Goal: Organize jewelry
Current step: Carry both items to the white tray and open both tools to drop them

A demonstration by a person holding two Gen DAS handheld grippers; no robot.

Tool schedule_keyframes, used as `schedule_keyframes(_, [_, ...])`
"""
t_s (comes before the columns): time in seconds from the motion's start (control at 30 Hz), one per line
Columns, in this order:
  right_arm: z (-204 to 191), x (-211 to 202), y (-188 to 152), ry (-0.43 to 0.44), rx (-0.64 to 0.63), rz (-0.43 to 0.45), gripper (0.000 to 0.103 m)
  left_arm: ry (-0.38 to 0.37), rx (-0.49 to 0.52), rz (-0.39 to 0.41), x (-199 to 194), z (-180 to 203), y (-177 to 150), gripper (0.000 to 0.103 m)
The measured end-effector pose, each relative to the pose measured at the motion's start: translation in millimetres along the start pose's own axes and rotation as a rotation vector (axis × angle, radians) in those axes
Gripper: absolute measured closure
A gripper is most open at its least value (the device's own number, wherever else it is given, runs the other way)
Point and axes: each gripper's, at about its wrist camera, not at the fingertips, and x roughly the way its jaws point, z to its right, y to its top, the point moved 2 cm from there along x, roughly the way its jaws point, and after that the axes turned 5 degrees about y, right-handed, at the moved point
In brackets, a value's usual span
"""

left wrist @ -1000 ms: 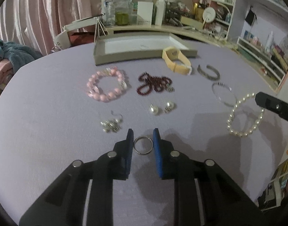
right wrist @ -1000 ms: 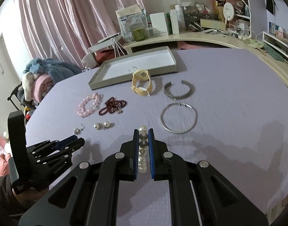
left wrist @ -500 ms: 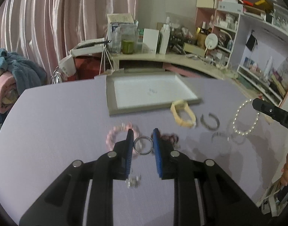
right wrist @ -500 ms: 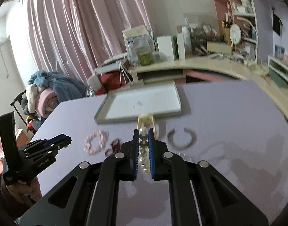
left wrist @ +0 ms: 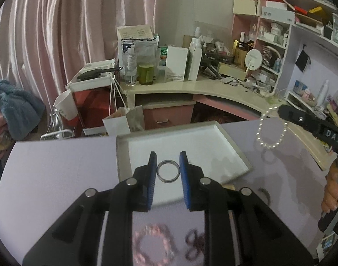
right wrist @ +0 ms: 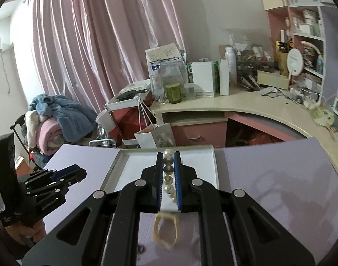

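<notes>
**Both grippers loaded above the tray**

The left gripper (left wrist: pixel 168 170) clasped a silver ring (left wrist: pixel 168 171) between its blue pads, with the white tray (left wrist: pixel 233 146) lying just beyond and beneath its tips. The right gripper (right wrist: pixel 169 173) was clenched on a pearl bracelet (right wrist: pixel 168 178), whose loop hung below its fingers. A cream bangle (right wrist: pixel 165 232) lay under that gripper, nearer than the tray, on the lilac table (right wrist: pixel 268 166).

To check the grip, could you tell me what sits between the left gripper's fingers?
A silver ring, pinched between the left gripper's blue pads, above the white tray; left wrist view.
</notes>
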Motion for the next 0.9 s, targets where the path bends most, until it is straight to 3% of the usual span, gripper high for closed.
schedule_keyframes(0.3, [18,94,2,0.020,0.020,-0.118,0.093,-0.009,-0.015,-0.050,73,-8,26,0.082])
schedule_keyframes(0.57, [28,131,0,0.029,0.045,-0.153,0.092,-0.021,-0.008,-0.064,106,-8,30,0.082])
schedule_keyframes(0.63, [33,129,-1,0.035,0.061,-0.158,0.075,-0.023,-0.009,-0.067,111,-8,29,0.082])
schedule_keyframes(0.67, [36,125,-3,0.026,0.069,-0.147,0.052,-0.023,-0.009,-0.068,112,-8,28,0.082])
schedule_keyframes(0.7, [38,122,-2,0.015,0.072,-0.134,0.044,-0.025,-0.010,-0.070,114,-8,27,0.082])
schedule_keyframes(0.9, [59,101,-8,-0.020,0.125,-0.114,0.044,-0.032,-0.011,-0.089,122,-6,22,0.082])
